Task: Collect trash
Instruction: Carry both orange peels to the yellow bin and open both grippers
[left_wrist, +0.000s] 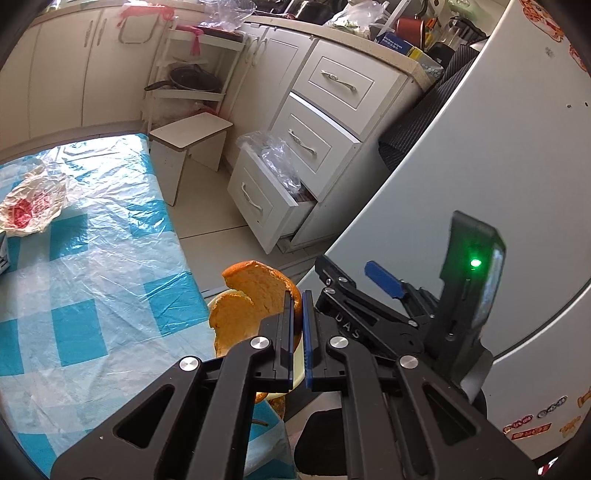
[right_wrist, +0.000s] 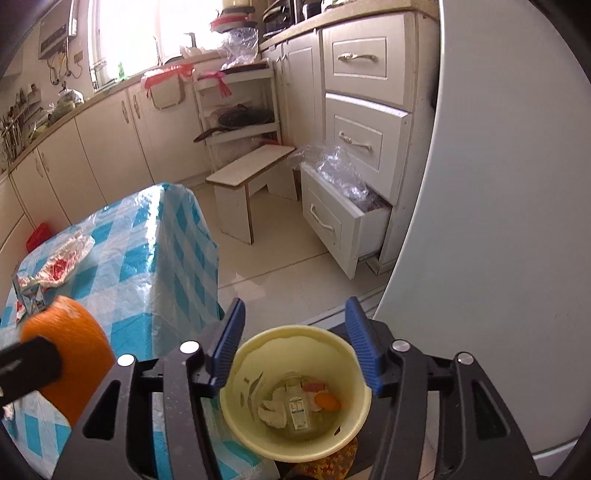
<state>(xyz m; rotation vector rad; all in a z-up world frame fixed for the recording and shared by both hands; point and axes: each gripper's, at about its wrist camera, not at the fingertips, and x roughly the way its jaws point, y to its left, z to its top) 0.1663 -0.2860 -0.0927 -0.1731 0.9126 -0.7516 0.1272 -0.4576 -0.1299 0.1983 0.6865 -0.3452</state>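
A lived-in home kitchen: cream cabinets (right_wrist: 110, 144) run under a cluttered countertop (left_wrist: 369, 35) beside a window (right_wrist: 129, 33), a drawer stack (right_wrist: 362, 147) has its bottom drawer pulled out, pans sit on a shelf rack (right_wrist: 240, 118), and a white refrigerator (left_wrist: 498, 166) carries stickers.

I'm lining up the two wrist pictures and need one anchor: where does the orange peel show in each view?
Left wrist view: the orange peel sits low, just left of centre, pinched between the left gripper's shut jaws.
Right wrist view: it fills the lower left, beside the yellow bin that lies under the open right gripper.
Shared landmark: the pulled-out bottom drawer stuffed with clear plastic.
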